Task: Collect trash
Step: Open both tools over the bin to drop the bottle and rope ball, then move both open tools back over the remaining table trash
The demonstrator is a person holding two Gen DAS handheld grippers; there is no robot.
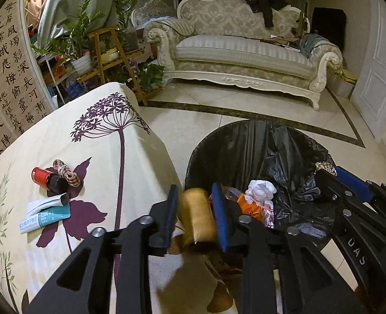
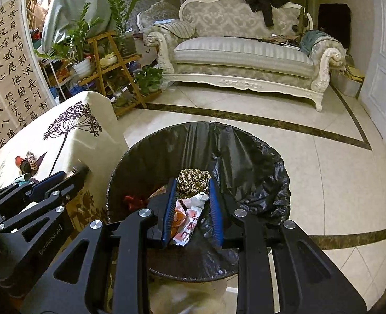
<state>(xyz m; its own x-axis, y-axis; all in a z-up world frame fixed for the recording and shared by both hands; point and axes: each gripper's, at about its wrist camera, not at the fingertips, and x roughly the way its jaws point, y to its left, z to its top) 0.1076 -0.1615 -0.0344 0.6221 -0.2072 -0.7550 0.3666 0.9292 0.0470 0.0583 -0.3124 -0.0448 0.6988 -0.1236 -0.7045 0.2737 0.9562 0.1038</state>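
Observation:
A black-lined trash bin [image 1: 245,141] [image 2: 166,141] stands on the floor beside the table. My left gripper [image 1: 195,186] is over the bin's near left rim; a blurred golden cylinder [image 1: 199,214] sits between its blue pads with a gap on its left side, so the jaws are open. My right gripper [image 2: 193,180] hovers over the bin's middle, shut on a brown woven rope ball [image 2: 194,183] at its fingertips. Crumpled white paper [image 1: 260,188] and an orange wrapper [image 1: 250,206] lie inside the bin.
The table's floral cloth [image 1: 101,144] carries a red-and-black bottle [image 1: 45,179], a twine bundle [image 1: 67,174] and a teal-white tube box [image 1: 46,217]. A sofa [image 1: 240,52] and a plant stand [image 1: 109,60] stand beyond, across the tiled floor [image 2: 323,157].

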